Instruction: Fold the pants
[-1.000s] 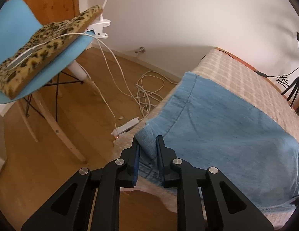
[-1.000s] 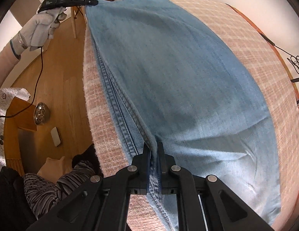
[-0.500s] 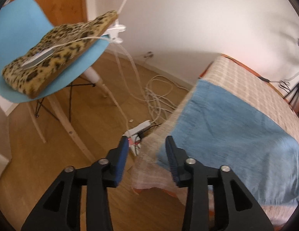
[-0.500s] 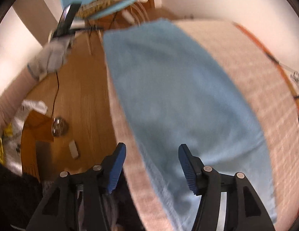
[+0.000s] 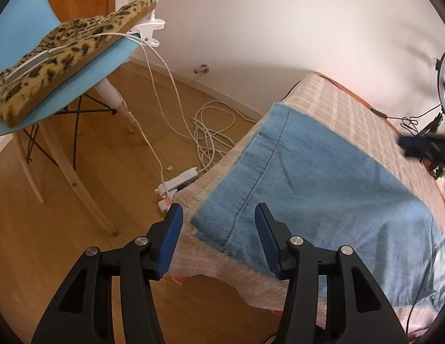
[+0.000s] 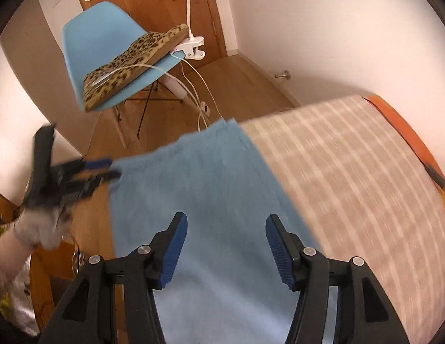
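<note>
Blue denim pants [image 5: 308,172] lie flat on a beige checked blanket [image 5: 351,109] over a low table or bed. My left gripper [image 5: 219,229] is open and empty, just off the near corner of the pants. My right gripper [image 6: 226,242] is open and empty, held above the pants [image 6: 216,200]. The right wrist view is blurred; it shows the left gripper [image 6: 107,170] at the pants' left corner. The left wrist view shows the right gripper [image 5: 409,146] blurred at the far right.
A blue chair [image 5: 87,57] with a leopard-print cushion [image 5: 64,46] stands left of the table on the wood floor. White cables [image 5: 208,132] and a power strip [image 5: 179,185] lie on the floor below the table's corner. A ring light [image 5: 443,83] stands at the far right.
Both grippers let go of the pants and opened wide. Both pulled back and up; the right gripper swung round to face the chair.
</note>
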Demonstrator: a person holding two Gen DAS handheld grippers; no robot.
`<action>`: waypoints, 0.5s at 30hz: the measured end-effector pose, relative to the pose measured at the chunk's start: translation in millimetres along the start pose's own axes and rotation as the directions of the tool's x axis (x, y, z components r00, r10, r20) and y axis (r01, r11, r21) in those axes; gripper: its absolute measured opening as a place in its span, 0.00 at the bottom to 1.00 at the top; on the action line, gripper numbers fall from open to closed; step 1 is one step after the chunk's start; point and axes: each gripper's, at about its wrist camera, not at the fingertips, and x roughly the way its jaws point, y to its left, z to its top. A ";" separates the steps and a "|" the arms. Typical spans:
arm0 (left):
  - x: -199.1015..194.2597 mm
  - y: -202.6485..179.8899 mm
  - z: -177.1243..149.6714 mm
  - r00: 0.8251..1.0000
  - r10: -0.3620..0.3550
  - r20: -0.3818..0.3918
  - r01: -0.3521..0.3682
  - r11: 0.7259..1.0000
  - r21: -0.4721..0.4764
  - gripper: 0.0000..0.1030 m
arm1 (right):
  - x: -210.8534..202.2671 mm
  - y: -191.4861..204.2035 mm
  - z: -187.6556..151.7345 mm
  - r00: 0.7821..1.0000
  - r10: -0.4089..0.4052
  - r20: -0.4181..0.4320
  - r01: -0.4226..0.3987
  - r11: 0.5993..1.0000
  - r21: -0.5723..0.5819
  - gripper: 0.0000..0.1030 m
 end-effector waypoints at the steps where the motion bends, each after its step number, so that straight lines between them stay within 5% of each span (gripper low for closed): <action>1: 0.7 1.2 -0.5 1.000 -0.005 0.002 0.005 1.000 -0.007 0.50 | 12.7 -1.4 8.2 1.000 0.007 0.003 -0.007 1.000 -0.001 0.58; 9: 8.1 -2.2 -1.7 0.999 -0.032 0.030 0.032 0.999 -0.002 0.49 | 98.6 -3.8 67.0 0.997 0.080 -0.007 -0.080 0.995 -0.052 0.49; 15: 13.9 0.8 -2.2 0.999 -0.034 0.041 0.034 0.999 -0.003 0.31 | 140.4 6.0 81.5 0.998 0.049 -0.047 -0.054 0.992 -0.111 0.42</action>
